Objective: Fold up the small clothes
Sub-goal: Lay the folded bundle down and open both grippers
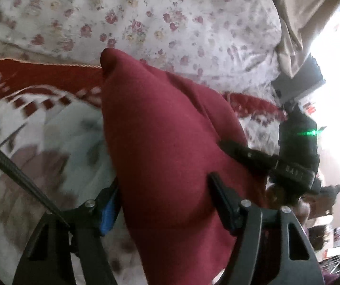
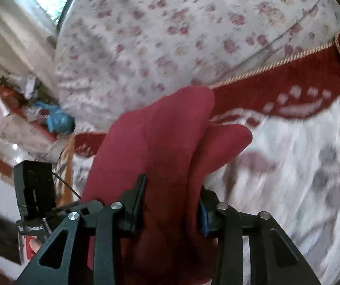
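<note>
**Desk:** What have you got, and where is it?

**Operator:** A maroon knit garment (image 1: 165,147), lifted above the bed, both of my tongs on it. The left tongs (image 1: 164,199) are clenched on one bunched part; cloth fills the gap between the fingers (image 1: 224,204) and runs forward, away from the camera, to a rounded tip. The right tongs (image 2: 170,204) are clenched on another part, with two lobes of fabric pushing out ahead of them.

**Desk:** Which way does it lie from each?

**Operator:** Straight ahead of both, long axis along the fingers in each wrist view. In the left view the right tongs (image 1: 265,163) come in from the right and touch the same cloth, so the two grips sit close together. Neither hand is nearer; both have it.

**Desk:** Below?

**Operator:** A red-and-white patterned blanket (image 2: 289,166) with a cord-trimmed red border (image 2: 277,76), and beyond it a floral quilt (image 1: 170,19). The views are blurred, so I can't tell what kind of garment this is.

**Desk:** Next call?

**Operator:** My judgement: the grips must part sideways, across that axis, to spread the cloth before it's laid on the blanket. Folding proper looks not yet begun.
</note>
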The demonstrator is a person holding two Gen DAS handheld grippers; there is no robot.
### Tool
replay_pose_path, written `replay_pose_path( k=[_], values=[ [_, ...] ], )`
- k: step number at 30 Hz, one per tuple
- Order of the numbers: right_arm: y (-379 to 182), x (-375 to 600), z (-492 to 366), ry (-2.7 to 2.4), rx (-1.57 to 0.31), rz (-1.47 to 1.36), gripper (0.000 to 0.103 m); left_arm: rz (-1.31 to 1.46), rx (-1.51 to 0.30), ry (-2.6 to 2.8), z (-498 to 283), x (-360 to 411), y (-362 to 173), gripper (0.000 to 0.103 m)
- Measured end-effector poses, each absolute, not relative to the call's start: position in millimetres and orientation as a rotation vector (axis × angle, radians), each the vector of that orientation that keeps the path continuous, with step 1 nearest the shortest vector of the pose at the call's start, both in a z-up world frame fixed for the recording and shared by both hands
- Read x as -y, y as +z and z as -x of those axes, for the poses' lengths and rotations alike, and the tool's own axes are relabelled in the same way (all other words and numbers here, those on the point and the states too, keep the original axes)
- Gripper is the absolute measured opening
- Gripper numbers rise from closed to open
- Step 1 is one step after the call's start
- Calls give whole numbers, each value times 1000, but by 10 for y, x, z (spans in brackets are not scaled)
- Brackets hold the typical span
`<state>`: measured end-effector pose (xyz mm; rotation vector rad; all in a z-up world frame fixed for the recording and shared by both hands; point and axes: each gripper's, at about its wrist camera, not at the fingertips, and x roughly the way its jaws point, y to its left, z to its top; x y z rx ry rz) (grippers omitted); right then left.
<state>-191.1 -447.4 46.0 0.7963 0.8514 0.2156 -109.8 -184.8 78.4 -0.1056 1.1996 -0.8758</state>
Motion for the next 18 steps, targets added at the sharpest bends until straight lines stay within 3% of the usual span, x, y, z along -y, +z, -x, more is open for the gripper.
replay_pose_path(
  k=[3, 7, 18],
  values=[
    [353, 4241, 2071, 211, -893, -776, 57, 31, -1231, -767, 1320, 1749, 614, 69],
    [270, 4091, 2249, 60, -926, -645, 66, 52, -1188, -674, 1446, 1607, 450, 76],
    [1056, 3357, 2763, 89, -775, -258, 63, -93, -973, -487, 1766, 1403, 833, 79]
  ],
)
